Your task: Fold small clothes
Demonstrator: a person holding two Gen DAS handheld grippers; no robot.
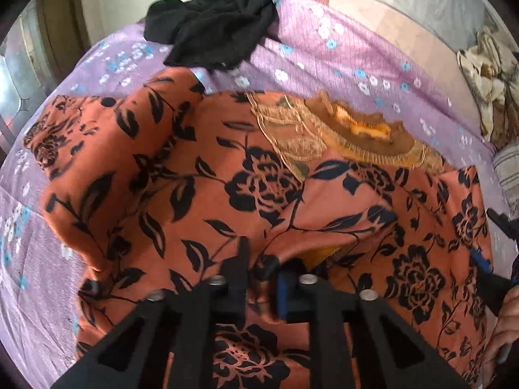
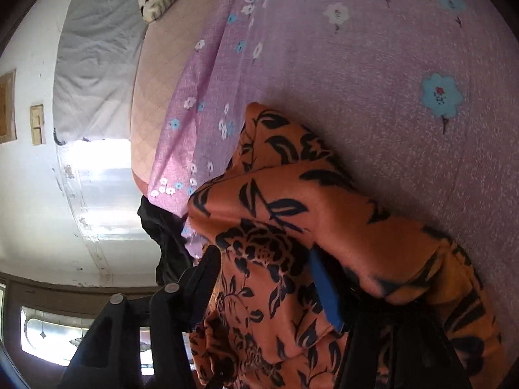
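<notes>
The left gripper (image 1: 259,269) pinches a fold of the orange top (image 1: 259,194) with black flowers, the right gripper (image 2: 269,278) has bunched cloth between its half-wide fingers, and the top lies on the purple flowered bedsheet (image 1: 356,52).

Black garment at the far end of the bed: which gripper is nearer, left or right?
Hard to call; probably left. Left gripper is shut on the orange floral garment, the black garment lying beyond it on the purple sheet. Right gripper straddles the orange fabric's opposite edge.
</notes>
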